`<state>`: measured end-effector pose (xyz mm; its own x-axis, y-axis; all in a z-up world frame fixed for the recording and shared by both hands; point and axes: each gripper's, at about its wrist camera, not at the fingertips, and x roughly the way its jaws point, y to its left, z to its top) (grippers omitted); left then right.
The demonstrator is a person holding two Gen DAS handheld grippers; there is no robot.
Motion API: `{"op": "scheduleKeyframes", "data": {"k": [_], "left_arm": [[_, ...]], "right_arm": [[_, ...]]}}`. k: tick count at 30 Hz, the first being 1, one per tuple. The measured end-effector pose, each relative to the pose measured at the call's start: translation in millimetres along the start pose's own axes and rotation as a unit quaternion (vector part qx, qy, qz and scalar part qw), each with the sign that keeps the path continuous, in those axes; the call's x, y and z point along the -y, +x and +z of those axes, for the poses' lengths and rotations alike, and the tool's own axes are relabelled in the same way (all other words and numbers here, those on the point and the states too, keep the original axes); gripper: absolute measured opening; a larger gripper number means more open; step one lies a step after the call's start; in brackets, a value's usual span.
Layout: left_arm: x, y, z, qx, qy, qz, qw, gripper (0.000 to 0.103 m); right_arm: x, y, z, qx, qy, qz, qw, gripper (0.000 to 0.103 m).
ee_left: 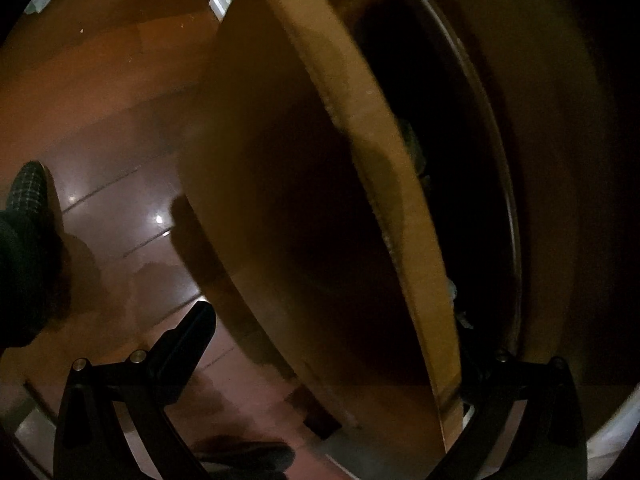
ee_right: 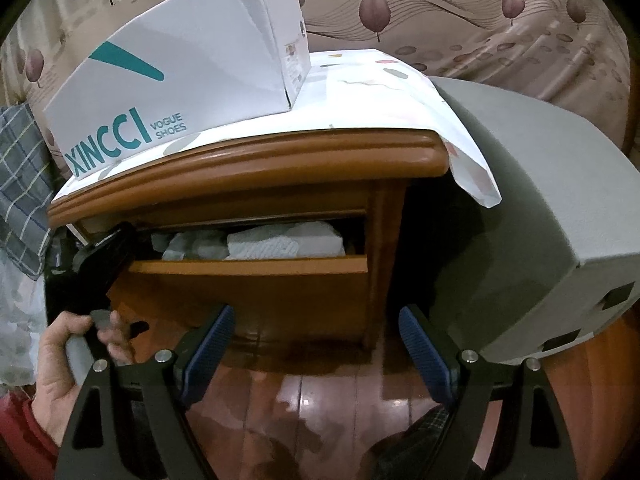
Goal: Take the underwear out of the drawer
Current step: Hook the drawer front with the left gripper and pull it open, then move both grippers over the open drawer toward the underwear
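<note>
Step in hand: I think I am pulling the drawer open so I can get at the underwear.

Left gripper: it sits at the left end of the drawer front. One finger is outside the board and the other looks to be inside, past the top edge. I cannot tell if it is pinching the board or only hooked over it.

Left hand: it holds the grip handle, low and left of my right gripper.

Right gripper: its blue pads are wide apart with nothing between them. It waits low, in front of the drawer.

Where the underwear is: pale folded cloth lies inside the drawer, above and ahead of my right gripper, behind the drawer front. From the left gripper's camera, the inside is too dark to see much.

How open: there is a gap, but it looks small to me. The right gripper may not fit in yet.

Nightstand: a shoe box sits on a paper sheet on top, well above the right gripper.

Grey box: close to the right of my right gripper.

How to do it well: I would pull straight back and slow with the left gripper so the drawer does not jam or the shoe box slide. Then I would lift the right gripper, keep it off the grey box, and reach in over the board for the top cloth.
</note>
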<state>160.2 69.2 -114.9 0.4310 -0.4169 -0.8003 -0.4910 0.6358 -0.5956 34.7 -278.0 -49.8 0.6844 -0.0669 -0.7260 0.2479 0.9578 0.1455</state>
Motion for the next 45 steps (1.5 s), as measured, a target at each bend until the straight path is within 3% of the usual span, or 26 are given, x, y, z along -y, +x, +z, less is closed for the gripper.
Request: {"op": "scheduleKeyframes", "data": {"k": [22,39,45], "left_arm": [[-43,-41,-39,-0.006,0.062,0.039,0.9973,0.103],[-72,-60,-45,-0.015,0.093,0.066,0.9933,0.103],[-60,-63,-45,-0.005,0.121,0.085,0.989,0.103]], "right_arm": [[13,5,5,-0.001,0.016,-0.014,1.0,0.086],[7,8,4,-0.01,0.01,-0.006,1.0,0.086],[4,13,2,-0.021,0.002,-0.008,1.0,0.086]]}}
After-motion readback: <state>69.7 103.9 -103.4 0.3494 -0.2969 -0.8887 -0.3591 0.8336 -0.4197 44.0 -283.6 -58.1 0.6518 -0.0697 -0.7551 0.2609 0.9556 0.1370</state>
